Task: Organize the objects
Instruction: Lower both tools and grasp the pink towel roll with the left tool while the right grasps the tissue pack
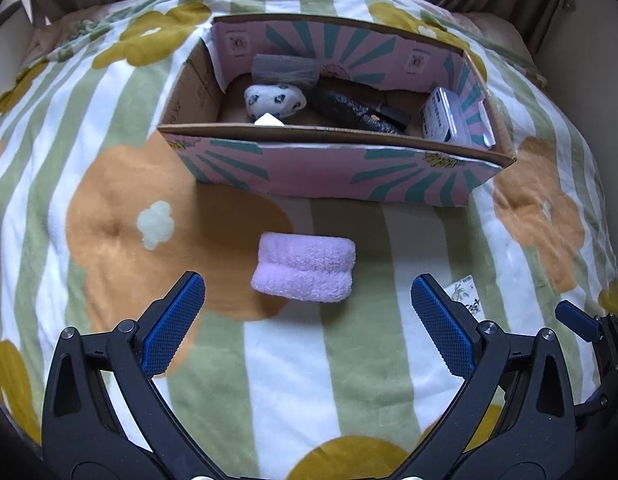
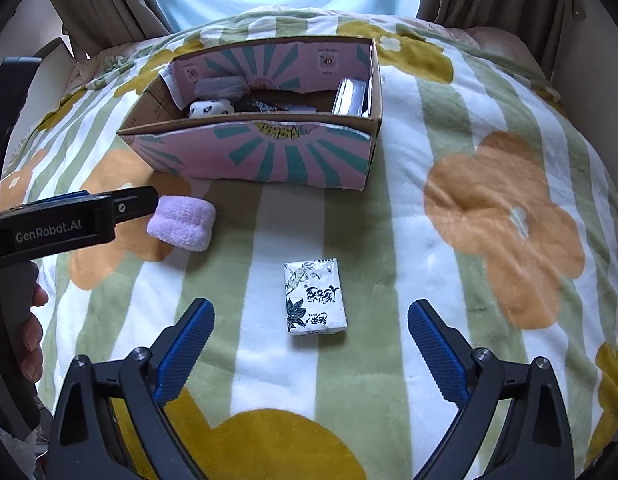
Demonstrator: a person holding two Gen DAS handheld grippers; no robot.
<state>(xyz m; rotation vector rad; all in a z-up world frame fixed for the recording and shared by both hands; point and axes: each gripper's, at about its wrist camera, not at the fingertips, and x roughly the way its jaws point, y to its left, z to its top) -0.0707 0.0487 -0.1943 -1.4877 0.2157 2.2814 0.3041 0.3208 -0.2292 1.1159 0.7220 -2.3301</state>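
- Two items are being left out on the striped, flower-printed fleece blanket [image 2: 389,240]: a rolled lilac fluffy cloth [image 1: 304,267] and a small white packet printed with dark ink-style leaves and characters [image 2: 315,297].
- Several things are already being held inside the open pink-and-teal cardboard box [image 1: 329,176]: a white soft item with dark paw-like spots [image 1: 275,99], a grey wrapped bundle [image 1: 285,69], a long black wrapped object [image 1: 349,110] and a clear plastic case [image 1: 445,114] leaning at the box's right end.
- The task is being judged as mostly done, with only the two loose items seemingly left to be boxed.
- The left gripper [image 1: 308,297] is being held with its blue-padded jaws spread wide and nothing between them; the lilac cloth is lying just ahead, roughly centred on the gap and near the front wall of the box.
- The right gripper [image 2: 311,318] is likewise being held wide apart and unloaded, with the white packet lying flat between and slightly ahead of its tips.
- Both grippers are being lined up on separate items, so a pickup of each is being judged as the step in hand.
- A hand [image 2: 29,344] is being seen wrapped around the left gripper's handle in the right wrist view.
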